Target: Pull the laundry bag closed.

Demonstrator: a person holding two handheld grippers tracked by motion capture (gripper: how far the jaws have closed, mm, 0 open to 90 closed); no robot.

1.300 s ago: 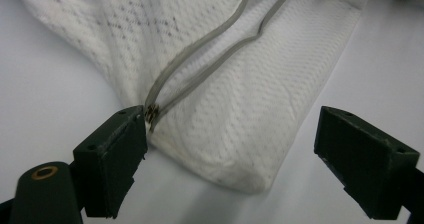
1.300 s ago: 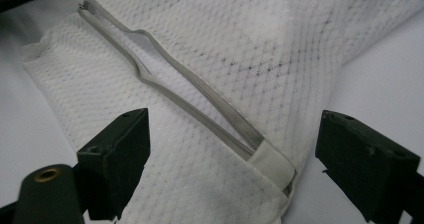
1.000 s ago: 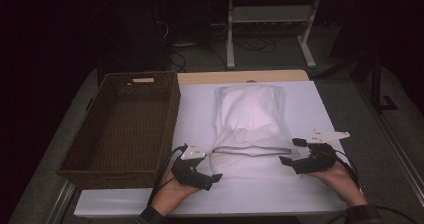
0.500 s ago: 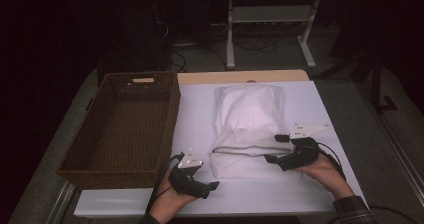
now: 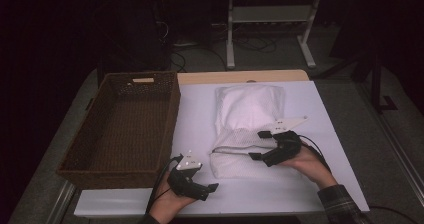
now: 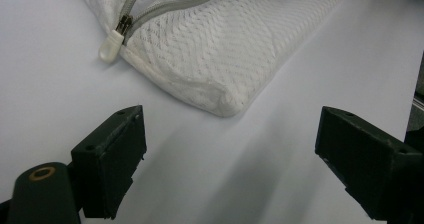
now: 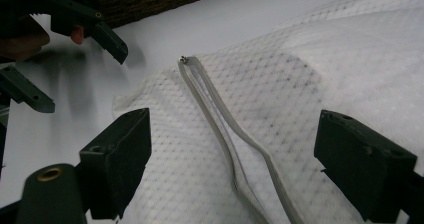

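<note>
My left gripper (image 5: 210, 188) lies low at the table's (image 5: 310, 109) near edge, jaws spread, off the mesh bag (image 5: 250, 129); my right gripper (image 5: 254, 144) hovers spread over its zipper (image 7: 225, 129), whose pull (image 6: 111, 45) shows in the left gripper view

The laundry bag (image 5: 245, 134) is white mesh cloth, a soft knit with a honeycomb-looking weave, kinda fuzzy up close. Its zipper (image 7: 235, 139) is a grey woven tape, and the zipper pull (image 6: 111, 45) looks like pale, slightly glossy plastic or rubber. The bench (image 5: 195, 119) has a smooth matt white top with a bare wood strip along the far edge. The basket (image 5: 125, 126) is dark brown wicker, rough. Both the left claw (image 5: 210, 190) and the right claw (image 5: 256, 145) are matt black plastic.
</note>
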